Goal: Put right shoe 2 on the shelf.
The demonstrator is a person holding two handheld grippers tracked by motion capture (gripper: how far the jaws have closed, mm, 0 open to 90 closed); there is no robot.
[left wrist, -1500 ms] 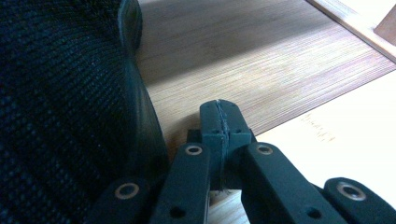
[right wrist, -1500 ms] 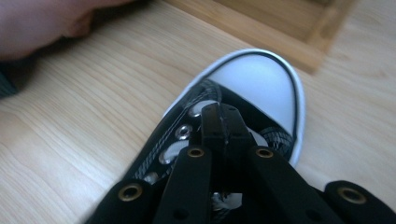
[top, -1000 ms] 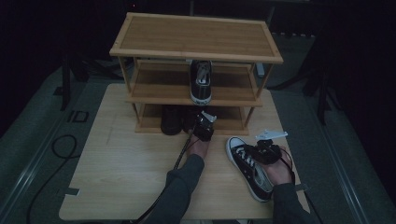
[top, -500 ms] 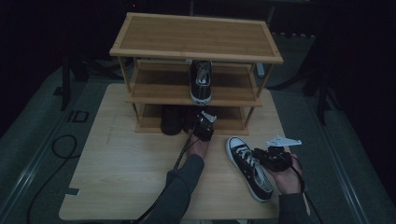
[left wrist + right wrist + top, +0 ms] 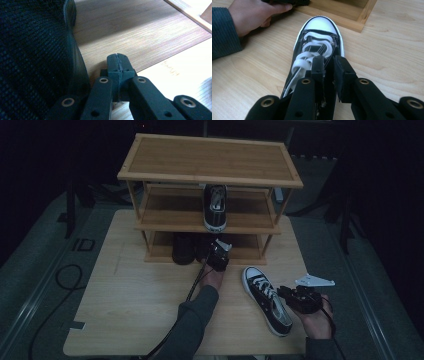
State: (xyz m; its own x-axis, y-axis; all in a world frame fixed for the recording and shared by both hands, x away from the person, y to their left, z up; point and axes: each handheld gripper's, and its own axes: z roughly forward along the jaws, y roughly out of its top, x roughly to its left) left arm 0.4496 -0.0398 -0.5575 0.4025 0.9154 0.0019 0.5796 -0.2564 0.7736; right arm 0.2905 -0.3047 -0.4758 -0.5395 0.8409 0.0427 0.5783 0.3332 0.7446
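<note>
High cam above table (image 5: 125, 320), looks fwd/down; gripper cams close, low; sneaker (image 5: 267, 300) shared w/ right.

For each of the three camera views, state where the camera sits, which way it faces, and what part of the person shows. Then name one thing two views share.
High view: above the person's side, facing forward and down on the table and shoe rack; both forearms and hands show.
Left gripper view: rides the left gripper, jaws shut, beside a dark shoe on the rack's bottom shelf.
Right gripper view: rides the right gripper, jaws just opening, over the black sneaker; the left hand shows.
Shared: the high and right gripper views show the sneaker.
</note>
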